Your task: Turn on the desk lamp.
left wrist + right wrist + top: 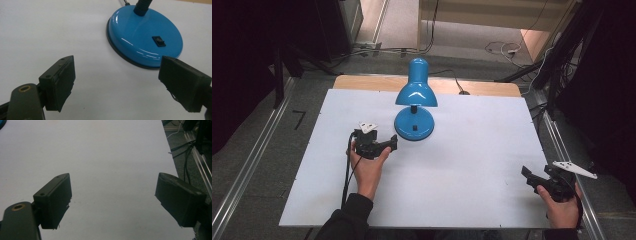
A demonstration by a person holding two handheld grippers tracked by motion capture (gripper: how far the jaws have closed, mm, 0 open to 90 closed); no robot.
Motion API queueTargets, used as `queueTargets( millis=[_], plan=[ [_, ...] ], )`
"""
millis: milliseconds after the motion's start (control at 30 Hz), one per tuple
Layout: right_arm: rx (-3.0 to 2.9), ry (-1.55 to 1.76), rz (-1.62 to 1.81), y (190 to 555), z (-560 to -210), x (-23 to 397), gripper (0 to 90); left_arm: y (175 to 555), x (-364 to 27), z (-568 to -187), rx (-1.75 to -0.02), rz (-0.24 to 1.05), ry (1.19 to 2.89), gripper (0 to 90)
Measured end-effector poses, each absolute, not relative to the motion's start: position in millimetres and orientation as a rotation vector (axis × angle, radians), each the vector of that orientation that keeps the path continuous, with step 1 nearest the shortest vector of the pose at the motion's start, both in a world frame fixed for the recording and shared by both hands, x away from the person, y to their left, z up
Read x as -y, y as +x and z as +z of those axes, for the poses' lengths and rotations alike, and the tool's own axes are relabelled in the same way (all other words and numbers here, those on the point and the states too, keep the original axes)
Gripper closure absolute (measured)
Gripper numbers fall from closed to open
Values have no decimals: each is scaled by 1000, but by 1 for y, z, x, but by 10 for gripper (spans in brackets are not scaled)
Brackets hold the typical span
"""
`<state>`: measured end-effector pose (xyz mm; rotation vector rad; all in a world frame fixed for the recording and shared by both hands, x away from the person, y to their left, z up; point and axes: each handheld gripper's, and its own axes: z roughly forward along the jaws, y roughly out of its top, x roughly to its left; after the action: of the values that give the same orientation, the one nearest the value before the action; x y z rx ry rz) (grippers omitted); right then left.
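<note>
A blue desk lamp (414, 97) stands upright at the back middle of the white table (462, 150), its shade facing the camera. Its round base (145, 35) carries a small black rocker switch (159, 41). My left gripper (392, 143) lies just left of the base with its jaws pointing at it. In the left gripper view the left gripper (117, 85) is open and empty, a short way from the base rim. My right gripper (528, 176) rests near the table's front right corner. The right gripper (112, 202) is open over bare tabletop.
The lamp's cord (457, 82) runs off the back edge of the table. Metal rails (247, 165) flank the table on both sides. Loose cables (186, 152) lie on the floor beyond the right edge. A hand holds each gripper.
</note>
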<state>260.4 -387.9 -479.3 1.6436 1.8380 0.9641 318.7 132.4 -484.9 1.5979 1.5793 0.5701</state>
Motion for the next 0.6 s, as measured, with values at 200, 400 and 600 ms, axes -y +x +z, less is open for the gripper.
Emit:
queueTargets(
  millis=[200, 400, 600],
  plan=[
    [-1836, 1644, 967, 260, -479, 387, 125, 326, -125, -485, -1567, 557, 1582, 161],
    [-1840, 1647, 962, 262, -480, 387, 125, 334, -120, -485, -1557, 550, 1565, 197],
    [-1846, 1645, 966, 262, -481, 387, 124, 342, -112, -484, -1530, 562, 1580, 261]
  ],
)
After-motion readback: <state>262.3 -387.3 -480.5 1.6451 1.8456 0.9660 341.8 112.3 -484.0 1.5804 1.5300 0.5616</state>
